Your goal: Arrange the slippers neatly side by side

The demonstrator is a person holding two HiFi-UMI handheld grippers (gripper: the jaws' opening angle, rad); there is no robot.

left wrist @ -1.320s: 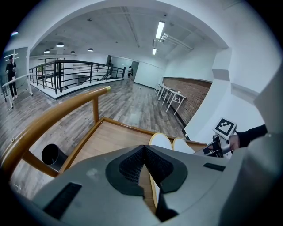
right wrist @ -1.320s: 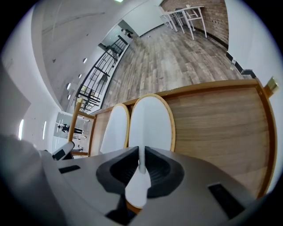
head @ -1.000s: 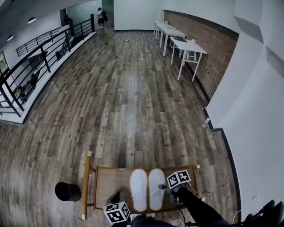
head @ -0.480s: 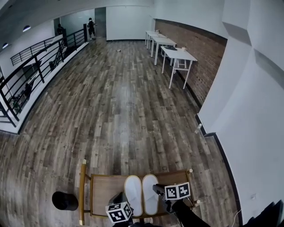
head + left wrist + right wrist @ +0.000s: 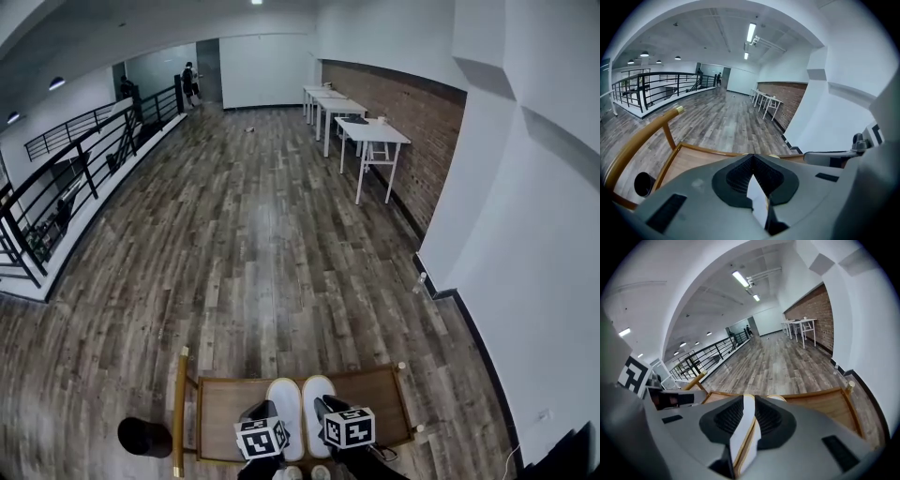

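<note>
Two white slippers lie side by side, toes pointing away, on a low wooden table [image 5: 220, 403]: the left slipper [image 5: 289, 398] and the right slipper [image 5: 314, 385]. My left gripper [image 5: 265, 410] hovers over the near left part of the pair. Its jaws meet at the tips with nothing between them [image 5: 751, 157]. My right gripper [image 5: 328, 405] hangs over the right slipper's near half. A narrow gap stays between its jaws [image 5: 748, 398], nothing is gripped there, and the white slipper [image 5: 746, 420] shows through. The slippers' heels are hidden under the grippers.
The table has a raised wooden rim and a rail [image 5: 642, 133] along its left side. A black round object [image 5: 143, 436] stands on the floor to its left. Wood floor stretches ahead, with white tables [image 5: 370, 131] by the brick wall, a black railing [image 5: 84, 159] and a distant person [image 5: 188, 80].
My right gripper moved from the right of the pair to above the right slipper and rose. The left gripper shifted towards the pair. Both slippers stayed put.
</note>
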